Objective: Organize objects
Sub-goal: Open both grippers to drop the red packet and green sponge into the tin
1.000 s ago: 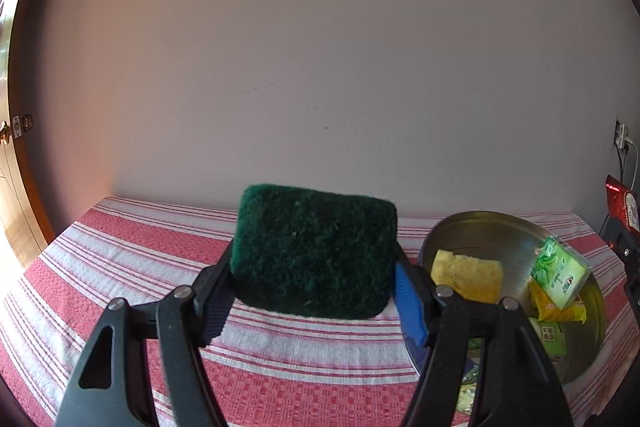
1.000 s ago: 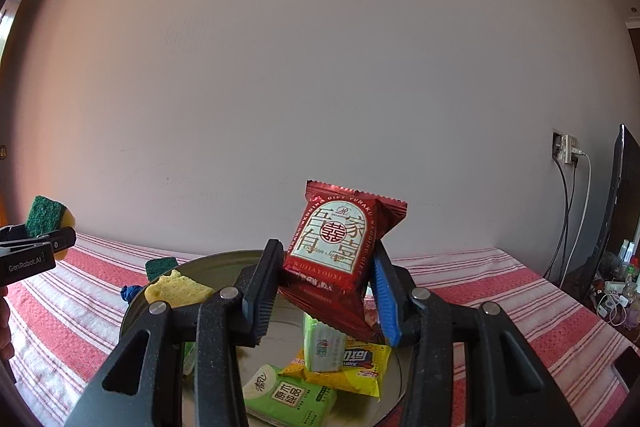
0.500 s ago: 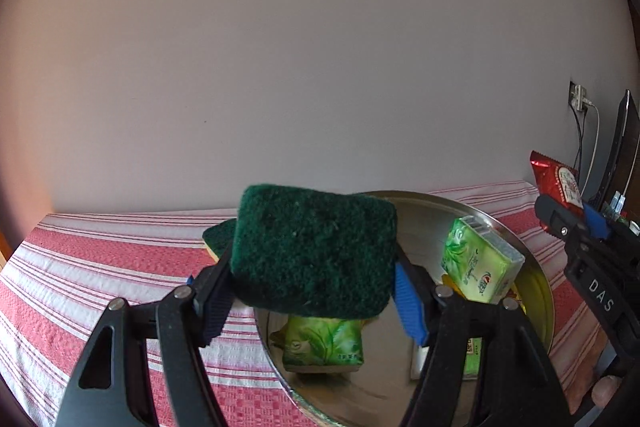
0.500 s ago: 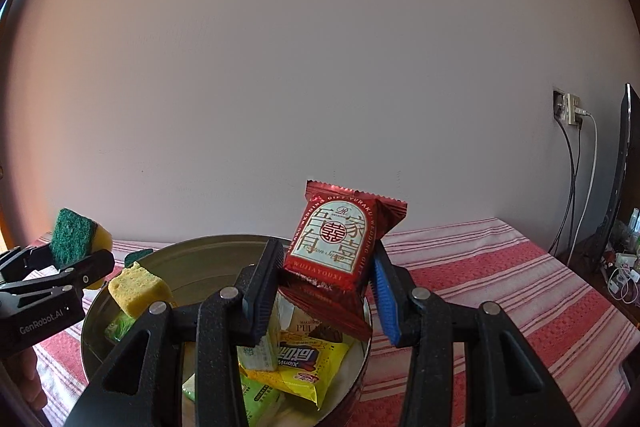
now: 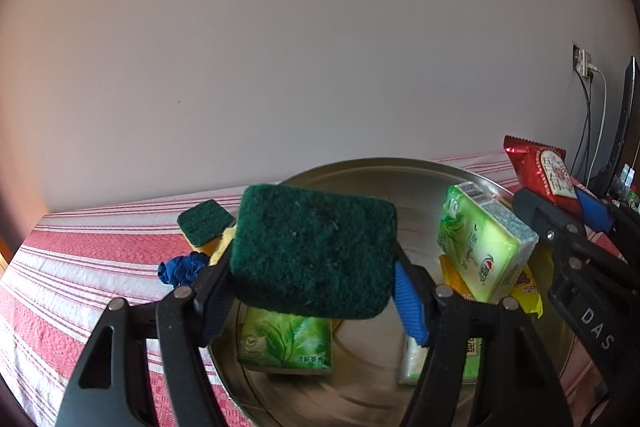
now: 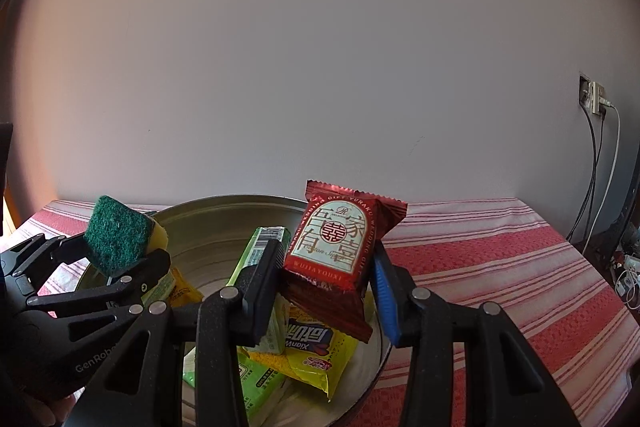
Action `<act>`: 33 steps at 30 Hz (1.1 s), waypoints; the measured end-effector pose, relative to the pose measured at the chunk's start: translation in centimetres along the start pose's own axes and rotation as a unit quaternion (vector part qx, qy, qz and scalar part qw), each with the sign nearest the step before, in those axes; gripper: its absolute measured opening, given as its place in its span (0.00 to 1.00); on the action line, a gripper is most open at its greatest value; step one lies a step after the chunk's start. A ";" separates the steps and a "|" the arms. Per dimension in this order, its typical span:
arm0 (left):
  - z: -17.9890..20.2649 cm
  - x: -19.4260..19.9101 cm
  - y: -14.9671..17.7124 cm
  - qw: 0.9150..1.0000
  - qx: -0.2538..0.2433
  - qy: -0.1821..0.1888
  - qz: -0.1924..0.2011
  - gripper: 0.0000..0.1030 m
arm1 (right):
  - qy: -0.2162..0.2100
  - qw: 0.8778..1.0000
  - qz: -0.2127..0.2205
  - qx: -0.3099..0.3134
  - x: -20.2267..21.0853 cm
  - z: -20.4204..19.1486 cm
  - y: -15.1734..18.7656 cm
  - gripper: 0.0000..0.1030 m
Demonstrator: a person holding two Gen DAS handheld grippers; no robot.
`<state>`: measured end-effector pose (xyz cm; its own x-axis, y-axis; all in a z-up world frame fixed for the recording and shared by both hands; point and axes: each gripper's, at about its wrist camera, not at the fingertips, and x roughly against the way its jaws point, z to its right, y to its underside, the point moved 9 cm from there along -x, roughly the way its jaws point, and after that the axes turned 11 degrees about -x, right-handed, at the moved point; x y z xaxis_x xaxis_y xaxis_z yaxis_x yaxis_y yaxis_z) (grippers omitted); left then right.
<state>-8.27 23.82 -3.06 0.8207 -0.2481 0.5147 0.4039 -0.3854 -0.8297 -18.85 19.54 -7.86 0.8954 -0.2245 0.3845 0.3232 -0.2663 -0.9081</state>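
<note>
My left gripper (image 5: 316,283) is shut on a green scouring sponge (image 5: 314,249) and holds it above the near left rim of a round metal basin (image 5: 384,171). It also shows in the right wrist view (image 6: 120,259). My right gripper (image 6: 324,279) is shut on a red snack packet (image 6: 340,247) and holds it above the basin (image 6: 216,211). The packet also shows in the left wrist view (image 5: 540,167). Green tissue packs (image 5: 480,247) and yellow snack bags (image 6: 316,351) lie in the basin.
A red and white striped cloth (image 6: 500,259) covers the table. A second green and yellow sponge (image 5: 204,225) and a crumpled blue wrapper (image 5: 180,269) lie left of the basin. Cables and a wall socket (image 6: 594,99) are at the far right.
Both grippers have swung toward the basin, which now fills more of each view. The sponge and the red packet stay gripped. The two grippers have come closer together.
</note>
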 end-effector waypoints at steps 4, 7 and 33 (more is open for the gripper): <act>-0.4 -0.2 0.2 1.000 -0.002 -0.013 -0.002 0.67 | -0.015 1.000 -0.003 -0.006 0.2 -0.4 0.1 0.45; -0.5 -0.5 0.3 1.000 -0.002 -0.020 -0.005 0.67 | -0.035 0.999 -0.012 -0.006 1.6 -0.3 -0.7 0.45; -2.5 1.9 0.6 0.999 0.035 -0.025 -0.004 0.99 | -0.055 0.997 0.009 -0.049 0.9 0.7 -0.7 0.77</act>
<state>-7.48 20.88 -2.09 0.8358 -0.1990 0.5118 0.4366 -0.3244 -0.8391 -18.03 20.19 -6.96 0.9309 -0.1275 0.3422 0.2795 -0.3543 -0.8924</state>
